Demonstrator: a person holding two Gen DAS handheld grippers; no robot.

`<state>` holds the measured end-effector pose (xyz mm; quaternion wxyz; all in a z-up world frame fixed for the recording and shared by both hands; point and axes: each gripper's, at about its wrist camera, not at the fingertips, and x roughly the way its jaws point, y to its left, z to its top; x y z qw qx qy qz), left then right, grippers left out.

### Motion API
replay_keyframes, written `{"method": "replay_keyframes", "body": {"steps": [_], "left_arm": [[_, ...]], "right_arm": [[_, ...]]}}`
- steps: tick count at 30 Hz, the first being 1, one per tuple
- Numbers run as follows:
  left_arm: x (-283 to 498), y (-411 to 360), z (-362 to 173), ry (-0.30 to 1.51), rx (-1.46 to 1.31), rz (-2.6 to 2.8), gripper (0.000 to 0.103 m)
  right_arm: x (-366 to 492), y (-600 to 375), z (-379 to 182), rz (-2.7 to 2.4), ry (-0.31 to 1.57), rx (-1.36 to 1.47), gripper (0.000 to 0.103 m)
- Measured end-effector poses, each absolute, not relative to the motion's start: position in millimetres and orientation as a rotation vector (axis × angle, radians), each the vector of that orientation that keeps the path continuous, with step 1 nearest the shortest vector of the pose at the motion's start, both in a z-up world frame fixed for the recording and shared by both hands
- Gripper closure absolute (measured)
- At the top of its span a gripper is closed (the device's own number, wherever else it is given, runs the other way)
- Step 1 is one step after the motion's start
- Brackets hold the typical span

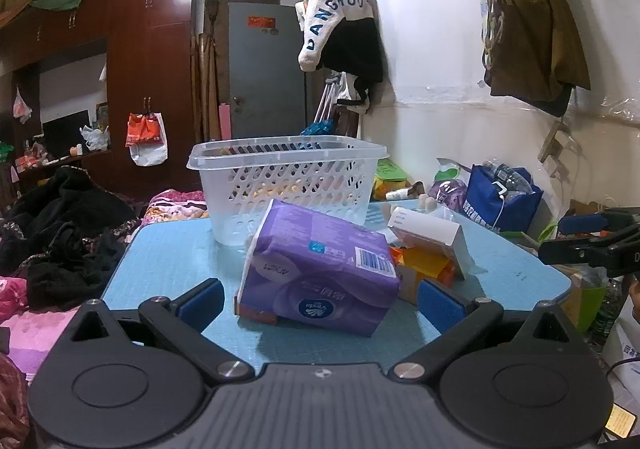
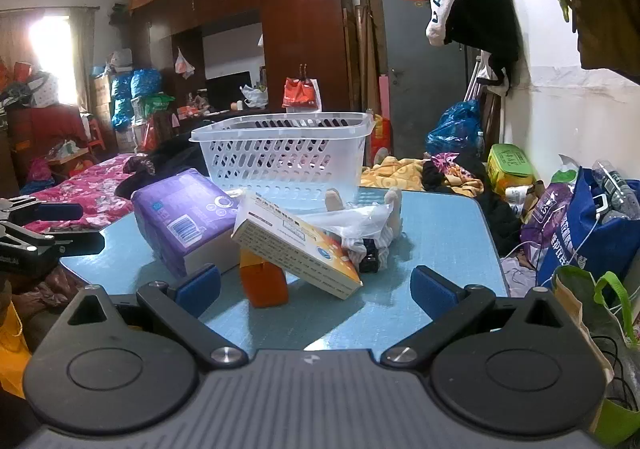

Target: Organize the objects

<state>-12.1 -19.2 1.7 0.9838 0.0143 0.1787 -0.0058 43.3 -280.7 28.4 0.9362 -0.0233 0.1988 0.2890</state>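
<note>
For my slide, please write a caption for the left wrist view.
Open left gripper faces a purple tissue pack lying before a white basket on the blue table.

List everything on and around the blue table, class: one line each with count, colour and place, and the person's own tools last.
table: one, light blue, under everything.
basket: one, clear white, at the table's far edge.
tissue pack: one, purple, in front of the basket.
flat box: one, white and orange, tilted on an orange item.
plastic bag: one, clear, behind the flat box.
tote bag: one, dark blue, right of the table.
left tongs: one pair, black with blue pads, open.
right tongs: one pair, same, open.
</note>
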Motion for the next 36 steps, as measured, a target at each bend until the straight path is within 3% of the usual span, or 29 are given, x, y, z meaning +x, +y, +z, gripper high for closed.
{"method": "replay_keyframes", "body": {"steps": [36], "left_arm": [[-8.5,-17.9,-2.9,0.368,0.020,-0.028,0.000]], "right_arm": [[47.0,-279.7,22.1,0.582,0.432,-0.056,0.000]]}}
